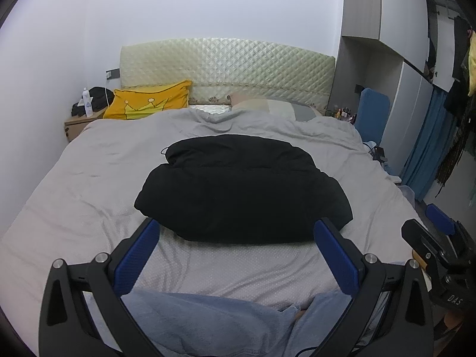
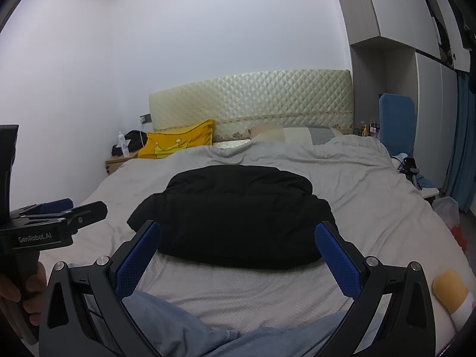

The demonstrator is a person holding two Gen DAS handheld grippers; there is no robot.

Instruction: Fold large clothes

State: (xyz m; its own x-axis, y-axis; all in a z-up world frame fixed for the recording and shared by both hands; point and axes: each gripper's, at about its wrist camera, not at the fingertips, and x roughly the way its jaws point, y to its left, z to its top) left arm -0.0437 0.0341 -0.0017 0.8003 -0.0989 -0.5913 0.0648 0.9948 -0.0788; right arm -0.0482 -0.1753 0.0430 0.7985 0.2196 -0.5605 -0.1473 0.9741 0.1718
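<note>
1. Black padded jacket (image 1: 241,190) lies bundled in a puffy heap mid-bed, on the grey bedsheet (image 1: 89,184). In the left wrist view it sits at 12 o'clock from the gripper, its near hem just past the fingertips.
2. Left gripper (image 1: 236,232): released, blue pads spread wide, nothing between them. Fingertips sit near the jacket's near edge; contact cannot be confirmed.
3. Right gripper (image 2: 238,233): likewise released, jaws wide apart, empty. Jacket at 12 o'clock, its near hem lying between the two tips.
4. In the right wrist view the left gripper's body appears at 9 o'clock, held in the person's hand (image 2: 17,285).
5. Blue-grey cloth (image 1: 208,321) at 6 o'clock, below both grippers, at the bed's near edge.
6. Yellow pillow (image 1: 148,101) with crown print at 11 o'clock, leaning on the quilted headboard (image 1: 226,65).
7. Second pillow (image 1: 273,105), beige and grey, at 1 o'clock under the headboard.
8. Wooden nightstand (image 1: 77,123) at 10 o'clock carries a white bottle (image 1: 87,102) and a black bag.
9. Wardrobe (image 1: 410,44) at 2 o'clock; blue curtain (image 1: 428,142) below it.
</note>
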